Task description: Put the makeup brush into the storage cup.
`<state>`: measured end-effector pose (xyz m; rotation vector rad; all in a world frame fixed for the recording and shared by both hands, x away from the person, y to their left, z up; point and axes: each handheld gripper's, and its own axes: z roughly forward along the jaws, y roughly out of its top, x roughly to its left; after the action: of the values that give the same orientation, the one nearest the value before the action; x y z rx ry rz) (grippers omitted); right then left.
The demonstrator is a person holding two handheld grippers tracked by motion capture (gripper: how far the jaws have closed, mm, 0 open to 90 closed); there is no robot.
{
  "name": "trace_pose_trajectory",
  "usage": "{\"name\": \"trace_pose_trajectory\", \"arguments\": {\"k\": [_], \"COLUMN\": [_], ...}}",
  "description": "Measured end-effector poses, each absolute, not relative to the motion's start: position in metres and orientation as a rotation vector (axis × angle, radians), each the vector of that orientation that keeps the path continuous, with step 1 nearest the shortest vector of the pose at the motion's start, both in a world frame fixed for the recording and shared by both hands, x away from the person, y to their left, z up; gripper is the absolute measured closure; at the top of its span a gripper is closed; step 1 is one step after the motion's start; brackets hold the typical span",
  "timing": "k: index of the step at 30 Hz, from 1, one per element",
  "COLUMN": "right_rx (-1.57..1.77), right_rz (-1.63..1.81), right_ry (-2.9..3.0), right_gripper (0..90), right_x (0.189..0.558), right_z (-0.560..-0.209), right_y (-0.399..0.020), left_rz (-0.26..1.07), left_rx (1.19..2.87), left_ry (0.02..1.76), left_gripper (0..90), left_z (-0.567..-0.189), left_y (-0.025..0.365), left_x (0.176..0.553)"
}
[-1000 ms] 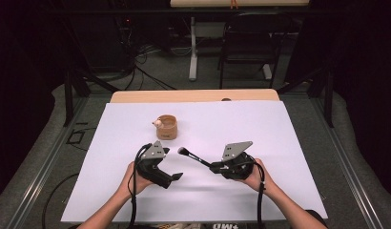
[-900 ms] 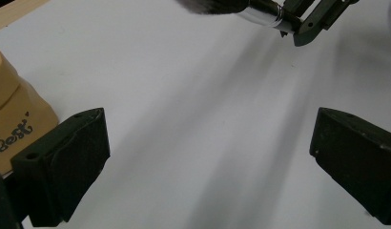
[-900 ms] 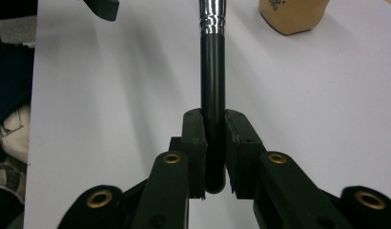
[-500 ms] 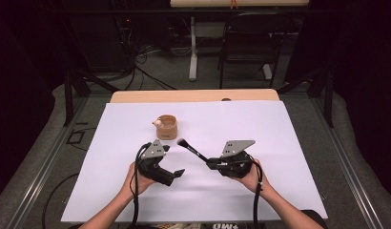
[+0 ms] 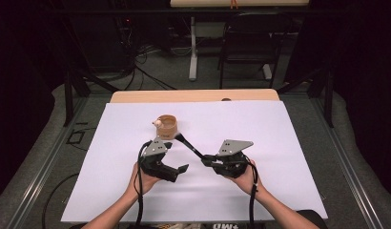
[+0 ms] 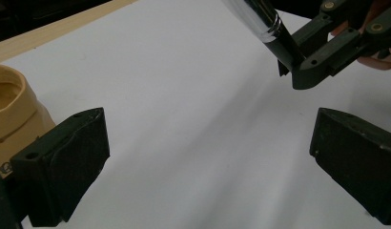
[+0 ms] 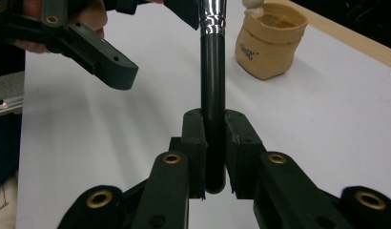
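Observation:
A makeup brush [image 5: 191, 147] with a black handle and chrome ferrule [image 7: 212, 71] is clamped by its handle end in my right gripper [image 5: 206, 160], whose jaws are shut on it [image 7: 213, 138]. The brush slants up and left, its head close to a tan pot [image 5: 166, 125] standing on the white sheet. My left gripper [image 5: 177, 172] hovers just left of the brush, open, with nothing between its jaws [image 6: 210, 157]. In the left gripper view the pot [image 6: 12, 114] sits at the left and the brush [image 6: 265, 21] crosses the top right. A small white piece rests on the pot's rim [image 7: 253, 7].
A white sheet [image 5: 279, 143] covers the table, with a strip of bare wood [image 5: 193, 96] along the far edge. Beyond the table stand a dark chair [image 5: 246, 47] and a white table leg [image 5: 192, 52] on a dark floor with cables.
The brush in my right gripper has tilted and moved a little up toward the pot. My left gripper has stayed where it was.

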<state>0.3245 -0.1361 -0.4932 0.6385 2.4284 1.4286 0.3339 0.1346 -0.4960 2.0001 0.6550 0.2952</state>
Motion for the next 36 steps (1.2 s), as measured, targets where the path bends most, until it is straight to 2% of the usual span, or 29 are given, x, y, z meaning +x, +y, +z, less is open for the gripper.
{"name": "trace_pose_trajectory", "arguments": {"k": [10, 15, 26, 32, 36], "right_rx": [0.683, 0.7, 0.721, 0.731, 0.726], "right_rz": [1.453, 1.471, 1.482, 1.484, 1.482], "right_ry": [2.395, 2.384, 2.381, 2.397, 2.403], "right_gripper": [79.3, 79.3, 79.3, 79.3, 79.3], "right_x": [0.325, 0.326, 0.327, 0.327, 0.327], "right_z": [-0.497, -0.5, -0.505, -0.508, -0.509], "right_y": [-0.125, -0.12, -0.112, -0.108, -0.107], "left_rz": [0.283, 0.26, 0.272, 0.312, 0.288], "left_rx": [1.946, 1.888, 1.831, 1.807, 1.782], "left_ry": [0.686, 0.699, 0.687, 0.69, 0.692], "left_gripper": [1.4, 15.6, 31.3, 48.3, 58.0], "left_z": [-0.493, -0.491, -0.487, -0.486, -0.487], "left_y": [0.131, 0.133, 0.129, 0.13, 0.133], "left_x": [0.334, 0.335, 0.333, 0.331, 0.332]}}
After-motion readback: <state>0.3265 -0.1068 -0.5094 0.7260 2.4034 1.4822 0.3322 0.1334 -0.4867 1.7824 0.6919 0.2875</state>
